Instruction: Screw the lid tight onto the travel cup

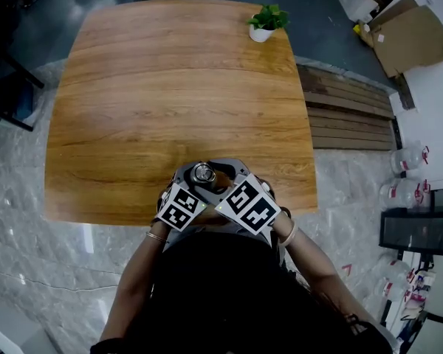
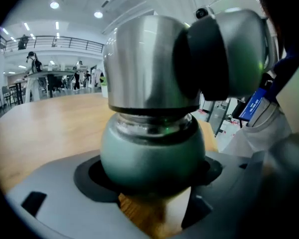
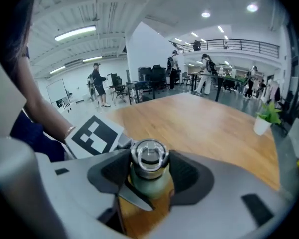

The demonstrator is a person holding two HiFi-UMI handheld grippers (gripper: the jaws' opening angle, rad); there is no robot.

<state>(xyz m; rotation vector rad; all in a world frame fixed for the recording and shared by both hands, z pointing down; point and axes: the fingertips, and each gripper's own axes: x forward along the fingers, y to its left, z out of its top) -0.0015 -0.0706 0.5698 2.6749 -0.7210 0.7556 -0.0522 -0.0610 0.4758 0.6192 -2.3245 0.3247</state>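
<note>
Left gripper [image 2: 150,176] pinching rounded green metal travel cup [image 2: 152,146] by body. Right gripper [image 3: 148,176] clamped round its brushed-steel screw lid [image 3: 149,156], at near edge of wooden table [image 1: 177,80].

the table [image 1: 170,87] lies bare across nearly its whole top, open to a pass from the left, the right and the far edge; the one thing standing out there is a potted plant [image 1: 266,22] at the far right corner, well apart from the near edge. at the near edge room is tight; the left gripper [image 2: 150,173] and right gripper [image 3: 148,171] crowd round the travel cup [image 2: 152,148], fingers closed on its body and its lid [image 3: 148,156]; their marker cubes [image 1: 179,206] sit side by side; the person's arms [image 1: 140,279] block the near side.
</note>
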